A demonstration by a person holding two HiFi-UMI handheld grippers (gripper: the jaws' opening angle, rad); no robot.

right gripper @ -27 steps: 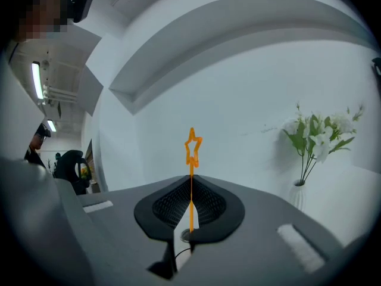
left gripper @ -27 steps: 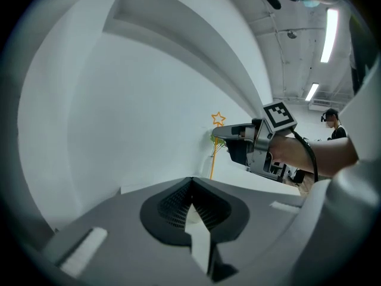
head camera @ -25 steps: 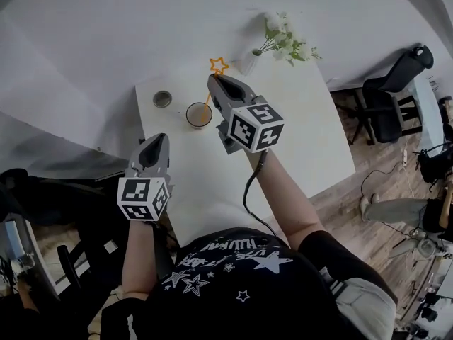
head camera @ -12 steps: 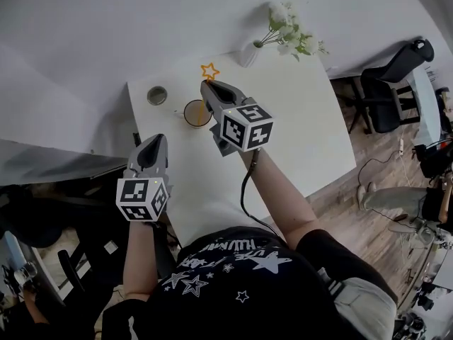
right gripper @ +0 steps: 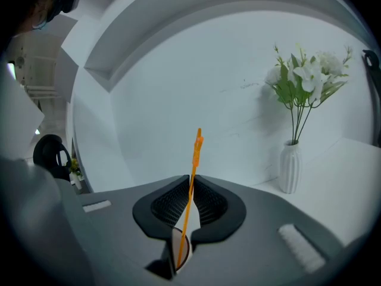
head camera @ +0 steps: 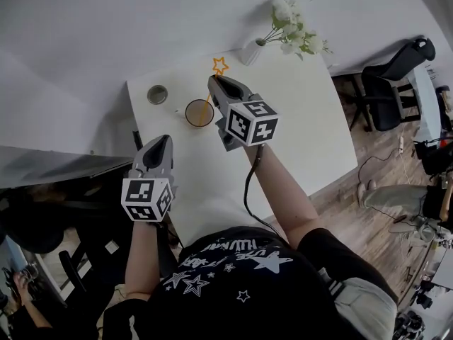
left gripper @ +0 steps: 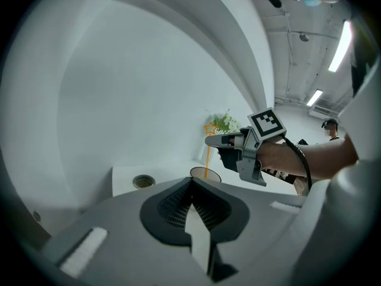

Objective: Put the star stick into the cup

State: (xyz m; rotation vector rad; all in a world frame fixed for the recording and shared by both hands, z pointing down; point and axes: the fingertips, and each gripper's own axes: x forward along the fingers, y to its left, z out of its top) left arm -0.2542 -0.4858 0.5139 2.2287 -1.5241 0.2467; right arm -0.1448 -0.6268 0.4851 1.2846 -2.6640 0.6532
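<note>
Jaws of the right gripper [head camera: 214, 82] have just been opening and stand slightly apart, with the star stick [right gripper: 191, 183] loose between them. The stick's foot sits in the cup [head camera: 187, 112] on the table [head camera: 297, 119], its star leaning toward one o'clock. The left gripper [head camera: 163, 142], closed and empty, hovers at seven o'clock from the cup, well apart.

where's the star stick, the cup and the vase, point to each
star stick [right gripper: 191, 180], right gripper view, on its orange shaft
cup [head camera: 187, 113], head view, on its left rim
vase [head camera: 248, 54], head view, on its white body
</note>
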